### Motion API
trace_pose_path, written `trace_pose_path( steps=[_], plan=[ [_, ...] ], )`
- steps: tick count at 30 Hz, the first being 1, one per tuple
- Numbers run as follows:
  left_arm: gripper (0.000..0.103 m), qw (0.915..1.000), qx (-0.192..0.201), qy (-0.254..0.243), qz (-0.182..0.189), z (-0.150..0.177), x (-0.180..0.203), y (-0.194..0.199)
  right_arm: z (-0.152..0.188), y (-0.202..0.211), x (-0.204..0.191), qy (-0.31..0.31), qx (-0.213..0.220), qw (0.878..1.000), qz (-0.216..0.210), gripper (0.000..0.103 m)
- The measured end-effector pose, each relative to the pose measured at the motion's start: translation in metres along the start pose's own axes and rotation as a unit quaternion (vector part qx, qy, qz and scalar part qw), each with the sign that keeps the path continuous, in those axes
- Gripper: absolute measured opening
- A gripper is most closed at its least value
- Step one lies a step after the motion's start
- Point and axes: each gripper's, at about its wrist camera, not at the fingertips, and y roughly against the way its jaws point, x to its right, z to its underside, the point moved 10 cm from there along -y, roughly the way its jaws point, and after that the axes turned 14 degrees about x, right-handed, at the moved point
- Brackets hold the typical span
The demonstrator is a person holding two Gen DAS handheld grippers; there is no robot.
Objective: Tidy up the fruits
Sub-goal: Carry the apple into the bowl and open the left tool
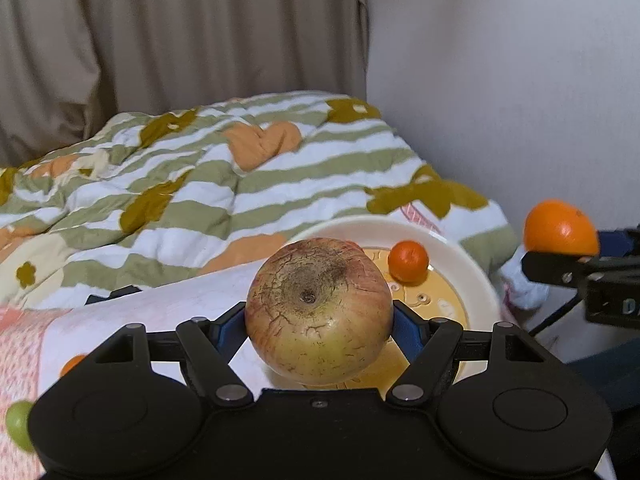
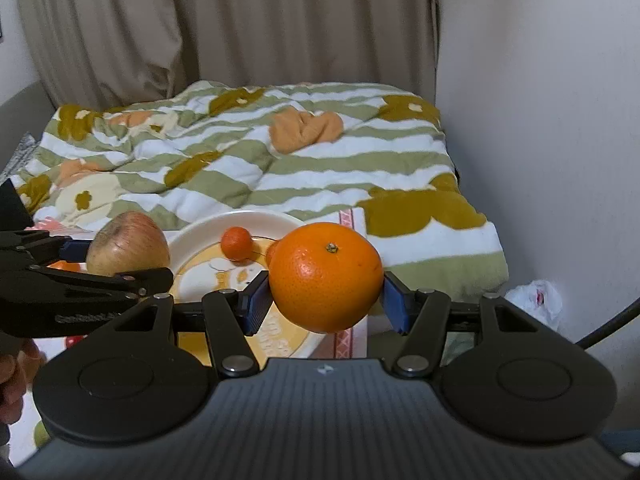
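Apple point(image 1: 319, 306), russeted, is clamped in left gripper point(image 1: 319, 320); glossy orange point(image 2: 326, 276) is gripped by right gripper point(image 2: 325, 300), both angled downward above plate point(image 1: 472, 276).

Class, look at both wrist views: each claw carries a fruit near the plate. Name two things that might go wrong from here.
1. The left claw grips the round apple only at its sides, so the apple might slip and roll off the plate.
2. The right claw brings the orange to the same plate, close to the left claw; they might collide, or knock the small tangerine.
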Motion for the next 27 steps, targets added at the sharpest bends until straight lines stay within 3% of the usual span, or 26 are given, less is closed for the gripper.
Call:
trace_pose_path(
  steps=[15,16,17,19,22,27],
  plan=[
    [0.079,0.9960,-0.030,-0.085,-0.004,0.015,0.013,-0.051,0.005,-0.027,0.018,-0.014,-0.021,0.999,0.025,0.073],
    [0.084,0.9956,-0.021,-0.091,-0.005,0.013,0.014,-0.049,0.004,-0.026,0.018,-0.014,-0.021,0.999,0.026,0.073],
    [0.095,0.9952,-0.011,-0.097,-0.007,0.009,0.014,-0.047,0.003,-0.026,0.019,-0.015,-0.020,0.999,0.027,0.073],
    [0.103,0.9944,0.009,-0.105,-0.007,0.000,0.015,-0.038,0.000,-0.025,0.021,-0.016,-0.017,0.999,0.029,0.073],
    [0.103,0.9950,0.008,-0.099,-0.005,-0.002,0.012,-0.028,-0.003,-0.023,0.021,-0.017,-0.013,0.999,0.029,0.073],
    [0.103,0.9990,0.008,-0.044,-0.003,-0.005,-0.005,-0.004,-0.007,-0.023,0.012,-0.005,-0.012,1.000,0.016,0.073]
  ],
)
